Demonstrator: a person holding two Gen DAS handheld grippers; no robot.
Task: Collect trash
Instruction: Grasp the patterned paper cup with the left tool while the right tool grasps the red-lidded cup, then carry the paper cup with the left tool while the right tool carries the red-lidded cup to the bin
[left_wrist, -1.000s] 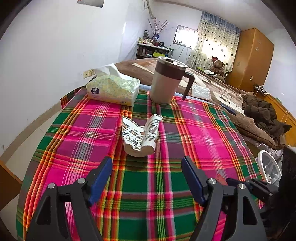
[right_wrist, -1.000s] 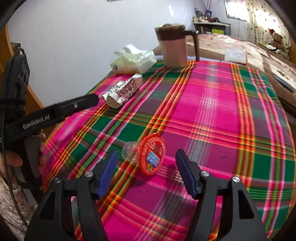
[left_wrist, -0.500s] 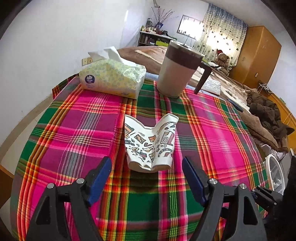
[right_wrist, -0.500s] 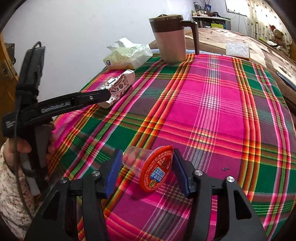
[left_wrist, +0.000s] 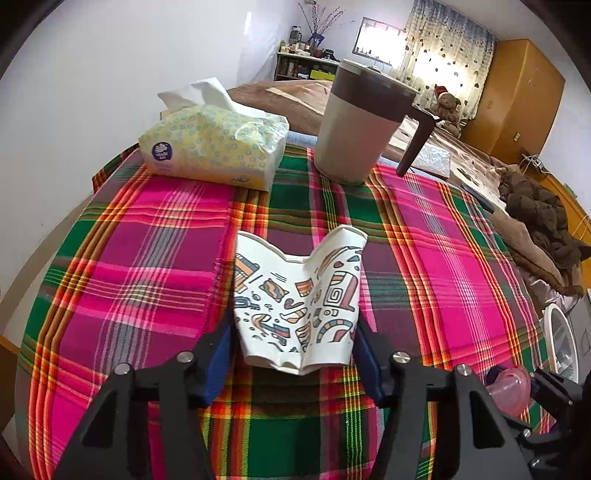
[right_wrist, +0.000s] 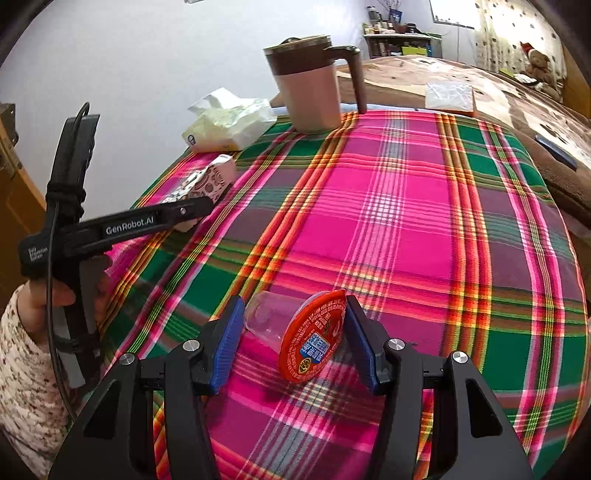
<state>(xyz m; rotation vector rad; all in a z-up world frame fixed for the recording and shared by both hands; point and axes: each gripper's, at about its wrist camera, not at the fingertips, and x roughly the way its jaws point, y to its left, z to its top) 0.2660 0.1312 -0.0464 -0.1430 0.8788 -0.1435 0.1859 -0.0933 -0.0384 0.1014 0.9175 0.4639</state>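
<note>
Left wrist view: the left tool (left_wrist: 293, 350) has its blue-padded fingers closed in against both sides of a crushed white paper cup printed with coloured shapes (left_wrist: 297, 301), pinching its near end; the cup lies flat on the pink-and-green plaid cloth of the counter (left_wrist: 147, 266), its torn rim pointing away from the tool. Ahead of the tool and to its left sits a yellow-patterned soft pack of tissues (left_wrist: 214, 147); ahead and slightly right stands a beige jug with a brown lid and handle (left_wrist: 360, 122).

In the right wrist view, the right tool (right_wrist: 293, 341) holds a small clear plastic cup with a peeled red foil lid (right_wrist: 299, 332) between its blue pads. The right pad touches the lid's edge, the left pad meets the cup's clear base, so the tool is pinching it. The cup lies on its side on the cloth, lid facing the camera. Far left of this tool, the other tool and the paper cup (right_wrist: 210, 181) appear.
</note>
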